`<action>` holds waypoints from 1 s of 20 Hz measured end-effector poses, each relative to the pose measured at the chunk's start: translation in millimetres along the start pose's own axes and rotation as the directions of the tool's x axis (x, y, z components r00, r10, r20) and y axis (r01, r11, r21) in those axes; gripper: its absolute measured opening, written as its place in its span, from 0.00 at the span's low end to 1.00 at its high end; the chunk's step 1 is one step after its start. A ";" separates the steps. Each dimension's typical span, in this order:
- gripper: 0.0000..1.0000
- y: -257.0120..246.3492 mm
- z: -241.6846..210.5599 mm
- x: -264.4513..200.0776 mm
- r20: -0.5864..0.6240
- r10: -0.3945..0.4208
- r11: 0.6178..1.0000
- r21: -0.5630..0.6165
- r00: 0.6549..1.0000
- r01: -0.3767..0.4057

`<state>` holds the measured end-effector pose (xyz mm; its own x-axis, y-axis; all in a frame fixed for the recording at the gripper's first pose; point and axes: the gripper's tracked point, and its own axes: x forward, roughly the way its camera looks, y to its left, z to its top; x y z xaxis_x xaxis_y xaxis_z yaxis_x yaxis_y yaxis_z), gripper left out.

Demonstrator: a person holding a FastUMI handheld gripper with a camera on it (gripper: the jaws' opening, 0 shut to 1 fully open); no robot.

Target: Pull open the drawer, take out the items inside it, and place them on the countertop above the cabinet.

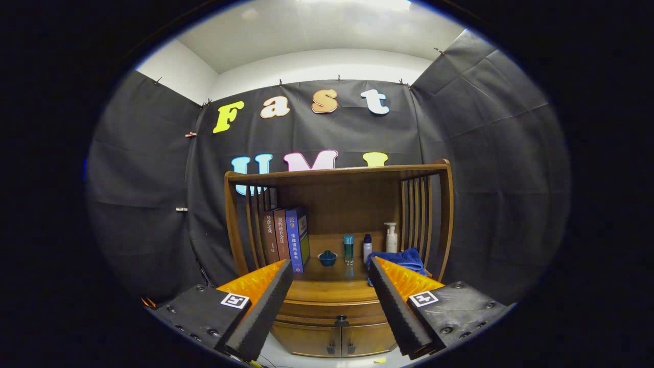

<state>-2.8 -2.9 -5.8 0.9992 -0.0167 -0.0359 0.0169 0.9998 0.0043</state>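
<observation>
A wooden cabinet stands ahead of my fingers, its drawer (pixel 332 309) closed, with a dark knob (pixel 341 321) at the lower middle of its front. Above the drawer lies the countertop (pixel 332 290), under a wooden shelf frame. My gripper (pixel 331 268) is open, held well back from the cabinet with nothing between its black foam pads (pixel 263 312). The drawer front and knob show between the two fingers. What lies inside the drawer is hidden.
On the countertop stand three books (pixel 286 237) at the left, a small blue lidded bowl (pixel 327 257), two small bottles (pixel 348 249), a white pump bottle (pixel 391 237) and a folded blue cloth (pixel 401 259) at the right. Two cabinet doors (pixel 332 340) sit below the drawer.
</observation>
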 end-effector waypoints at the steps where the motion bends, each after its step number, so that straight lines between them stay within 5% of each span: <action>1: 0.98 0.1 -0.8 0.4 -0.002 0.000 1.000 -0.003 1.000 0.000; 20: 0.98 -13.9 -27.4 9.9 -0.042 -0.018 1.000 -0.006 0.999 0.018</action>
<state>5.9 -16.8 -33.6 0.9963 -0.0349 -0.0782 0.0348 0.9994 -0.0026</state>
